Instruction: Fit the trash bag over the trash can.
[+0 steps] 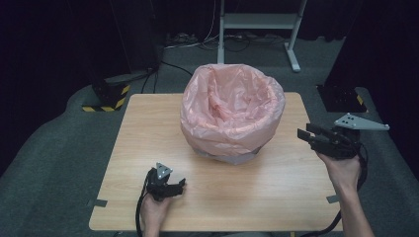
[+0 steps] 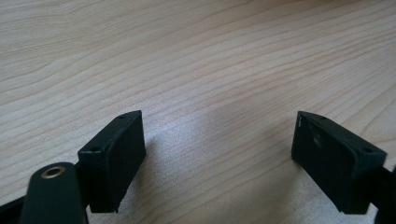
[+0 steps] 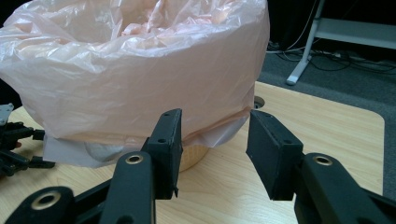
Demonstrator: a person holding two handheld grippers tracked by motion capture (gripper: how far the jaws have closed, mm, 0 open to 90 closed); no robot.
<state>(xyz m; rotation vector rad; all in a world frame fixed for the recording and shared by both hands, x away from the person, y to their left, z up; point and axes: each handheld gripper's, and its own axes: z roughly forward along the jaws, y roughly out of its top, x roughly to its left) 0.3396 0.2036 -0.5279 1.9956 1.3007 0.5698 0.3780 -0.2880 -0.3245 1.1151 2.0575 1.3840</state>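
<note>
At the bottom of the high view, the left tongs [image 1: 179, 185] are resting low over the light wooden counter [image 1: 148, 128] near its front edge, and the left gripper view is showing their black jaws standing wide apart over bare wood grain. At the right of that view, the right tongs [image 1: 305, 134] are hovering off the counter's right edge, jaws parted and empty, pointing toward the frame's middle. Farther back, a round bin lined with a crumpled translucent pink plastic bag [image 1: 232, 108] is sitting on the counter's centre, well apart from both tongs.
</note>
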